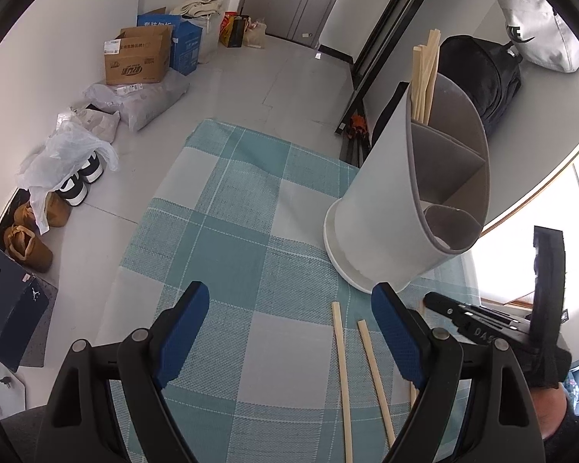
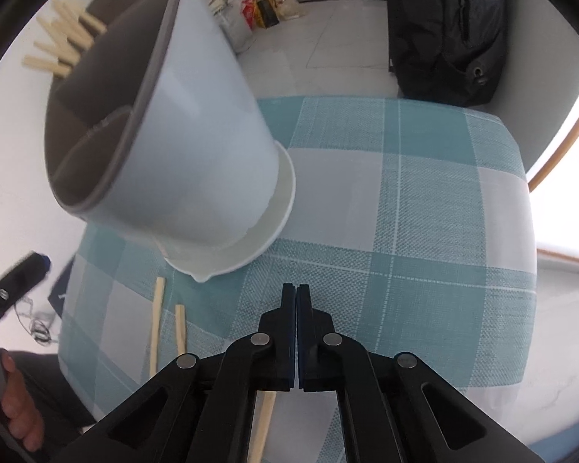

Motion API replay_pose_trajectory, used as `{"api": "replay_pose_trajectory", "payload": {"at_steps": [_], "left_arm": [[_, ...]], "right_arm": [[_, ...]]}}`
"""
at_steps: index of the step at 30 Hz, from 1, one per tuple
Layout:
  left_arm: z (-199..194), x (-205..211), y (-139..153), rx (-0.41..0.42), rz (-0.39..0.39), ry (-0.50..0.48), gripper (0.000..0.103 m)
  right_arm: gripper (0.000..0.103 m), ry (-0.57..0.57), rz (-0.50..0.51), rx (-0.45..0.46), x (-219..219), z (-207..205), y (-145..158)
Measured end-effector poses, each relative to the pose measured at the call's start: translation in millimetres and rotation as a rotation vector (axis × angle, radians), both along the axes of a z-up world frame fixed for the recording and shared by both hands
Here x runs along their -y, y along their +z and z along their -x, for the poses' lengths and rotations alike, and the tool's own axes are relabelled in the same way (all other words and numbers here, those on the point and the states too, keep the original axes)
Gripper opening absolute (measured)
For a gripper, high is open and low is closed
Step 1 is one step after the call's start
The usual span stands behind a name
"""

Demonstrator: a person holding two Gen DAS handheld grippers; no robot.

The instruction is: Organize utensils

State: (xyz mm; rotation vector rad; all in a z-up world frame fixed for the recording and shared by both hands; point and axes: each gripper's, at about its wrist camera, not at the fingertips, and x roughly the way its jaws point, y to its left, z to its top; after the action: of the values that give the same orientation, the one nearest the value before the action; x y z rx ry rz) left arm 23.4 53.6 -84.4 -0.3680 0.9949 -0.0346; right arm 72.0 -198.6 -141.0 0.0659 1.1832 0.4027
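Observation:
A white utensil holder (image 1: 382, 208) with grey divided compartments stands on the teal checked cloth (image 1: 227, 231); several wooden chopsticks (image 1: 424, 77) stand in its far compartment. Two loose chopsticks (image 1: 343, 378) lie on the cloth in front of it, between my left gripper's blue pads. My left gripper (image 1: 289, 332) is open and empty above the cloth. In the right wrist view the holder (image 2: 197, 146) is at the upper left, the loose chopsticks (image 2: 156, 332) to the left. My right gripper (image 2: 296, 293) is shut with nothing visibly between its pads; a third chopstick (image 2: 264, 424) lies under it.
A black backpack (image 2: 447, 27) sits beyond the cloth's far edge. On the floor at the left are cardboard boxes (image 1: 139, 58), plastic bags and shoes (image 1: 77, 181). A bright window (image 2: 567, 200) is at the right.

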Motion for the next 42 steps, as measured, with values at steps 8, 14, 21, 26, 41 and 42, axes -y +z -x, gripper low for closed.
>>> {"api": "replay_pose_trajectory", "payload": {"at_steps": [8, 14, 21, 26, 41, 42], "left_arm": [[0.4, 2.7, -6.3, -0.026, -0.006, -0.004, 0.083], [1.7, 1.3, -8.3, -0.038, 0.002, 0.002, 0.083], [0.4, 0.4, -11.5, -0.047, 0.0, 0.004, 0.083], [-0.6, 1.0, -12.8, -0.049, -0.009, 0.004, 0.083], [-1.0, 16.4, -25.8, -0.111, -0.038, -0.073, 0.083], [-1.5, 17.5, -27.3, -0.119, -0.036, -0.075, 0.083]], "right_arm": [[0.003, -0.027, -0.061, -0.057, 13.6, 1.9, -6.5], [0.019, 0.024, -0.036, -0.04, 0.5, 2.7, -3.4], [0.028, 0.043, 0.074, -0.025, -16.7, 4.5, -8.2], [0.009, 0.023, 0.132, 0.017, -23.8, 6.2, -8.5], [0.006, -0.164, -0.243, 0.05, 32.1, -10.5, 22.7], [0.006, -0.183, -0.28, 0.056, 38.6, -10.0, 25.8]]}}
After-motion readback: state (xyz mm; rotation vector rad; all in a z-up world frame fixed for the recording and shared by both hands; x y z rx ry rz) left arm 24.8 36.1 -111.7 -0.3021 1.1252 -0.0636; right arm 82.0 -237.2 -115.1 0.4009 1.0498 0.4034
